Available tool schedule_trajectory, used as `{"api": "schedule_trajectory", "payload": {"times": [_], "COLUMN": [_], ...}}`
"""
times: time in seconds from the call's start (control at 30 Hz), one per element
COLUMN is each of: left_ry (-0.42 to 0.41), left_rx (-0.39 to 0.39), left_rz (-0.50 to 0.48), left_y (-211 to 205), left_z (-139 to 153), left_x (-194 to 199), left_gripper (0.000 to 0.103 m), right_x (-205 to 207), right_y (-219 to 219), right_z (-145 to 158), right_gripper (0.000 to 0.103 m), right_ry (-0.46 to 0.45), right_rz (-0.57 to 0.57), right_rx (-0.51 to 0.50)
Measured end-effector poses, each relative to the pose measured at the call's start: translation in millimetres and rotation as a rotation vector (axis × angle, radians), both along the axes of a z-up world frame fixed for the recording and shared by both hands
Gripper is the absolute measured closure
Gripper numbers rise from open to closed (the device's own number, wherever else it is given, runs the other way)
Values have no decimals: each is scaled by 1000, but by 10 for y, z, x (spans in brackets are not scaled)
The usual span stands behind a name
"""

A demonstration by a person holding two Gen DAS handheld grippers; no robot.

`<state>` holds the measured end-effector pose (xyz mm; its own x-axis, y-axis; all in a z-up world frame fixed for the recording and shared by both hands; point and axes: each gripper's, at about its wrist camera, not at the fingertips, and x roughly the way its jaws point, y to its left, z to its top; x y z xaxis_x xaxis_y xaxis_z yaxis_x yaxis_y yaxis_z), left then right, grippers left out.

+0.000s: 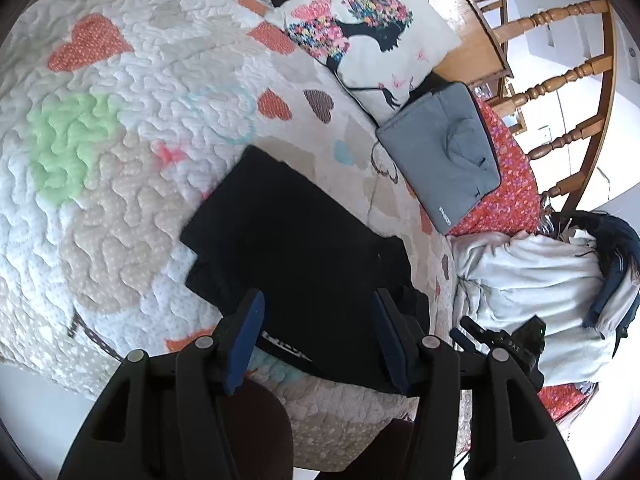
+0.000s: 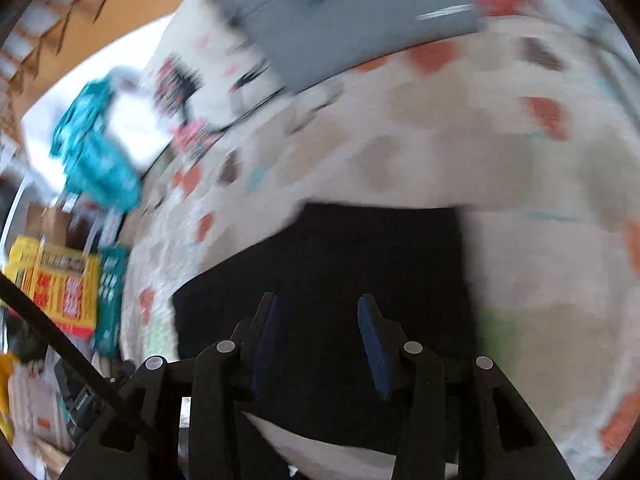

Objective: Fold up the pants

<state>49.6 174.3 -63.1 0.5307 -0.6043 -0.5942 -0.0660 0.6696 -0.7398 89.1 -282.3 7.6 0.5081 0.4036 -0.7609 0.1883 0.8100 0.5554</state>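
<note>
The left gripper [image 1: 318,300] points down with its two blue pads (the soft parts) apart and nothing between them; the right gripper [image 2: 318,306] tips down too, its pads apart and empty

**A quilted bed and what rests on it**

The bed [image 1: 132,184] is covered by a white stippled quilt patched with orange, brown and green hearts. Folded black pants [image 1: 296,248] lie flat near its front edge, forming a compact dark rectangle. Beyond them, well apart, a grey laptop bag [image 1: 440,164] lies flat, partly on a red flowered cloth [image 1: 512,184]. Beside the bag sits a white cushion [image 1: 372,40] printed with a colourful figure. A pale, crumpled garment [image 1: 532,280] is heaped at the bed's right edge.
</note>
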Motion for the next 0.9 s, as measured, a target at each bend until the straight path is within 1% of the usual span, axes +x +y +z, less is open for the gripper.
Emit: {"api": "schedule_trajectory", "payload": {"times": [0.03,0.1,0.2,0.27,0.3,0.33,0.37,0.4,0.43,0.47,0.53,0.6,0.63,0.67,0.73,0.8,0.83,0.87,0.9], "left_ry": [0,-1,0,1,0,0,-1,-4,-4,-2,14,43,69,88,107,118,127,135,144], "left_rx": [4,16,46,61,70,75,78,82,87,90,79,62,47,37,20,19,13,5,-8], "left_rz": [-8,-31,-61,-64,-56,-48,-38,-21,-6,4,27,43,55,64,82,98,106,112,118], "left_y": [-52,-183,-335,-357,-346,-329,-302,-251,-208,-176,-91,-22,25,52,120,181,220,251,279], "left_z": [12,38,81,103,125,141,157,176,180,174,101,3,-68,-119,-225,-316,-380,-434,-495], "left_x": [-1,-12,-53,-89,-112,-127,-143,-162,-172,-169,-149,-123,-110,-98,-90,-83,-75,-66,-52], "left_gripper": [49,49,49,49,49,49,48,48,47,46,46,46,46,46,46,46,46,46,46], "right_x": [-112,-229,-278,-261,-238,-208,-215,-241,-262,-281,-328,-366,-364,-361,-285,-180,-115,-13,92], "right_y": [-188,-351,-353,-255,-200,-137,-106,-112,-113,-101,-12,86,171,241,447,688,825,998,1185], "right_z": [-14,-49,-198,-416,-561,-759,-832,-797,-730,-654,-449,-363,-330,-330,-298,-292,-279,-255,-229], "right_gripper": [57,57,57,57,57,57,61,60,59,57,56,55,50,48,48,48,46,39,35], "right_ry": [-2,-12,-1,44,82,159,175,145,135,121,65,38,36,38,40,55,59,67,79], "right_rz": [-46,-82,-65,-46,-37,-17,-13,-24,-27,-23,17,46,68,85,145,193,216,253,296], "right_rx": [37,101,166,202,207,181,160,156,153,141,113,122,130,125,130,165,177,185,184]}}
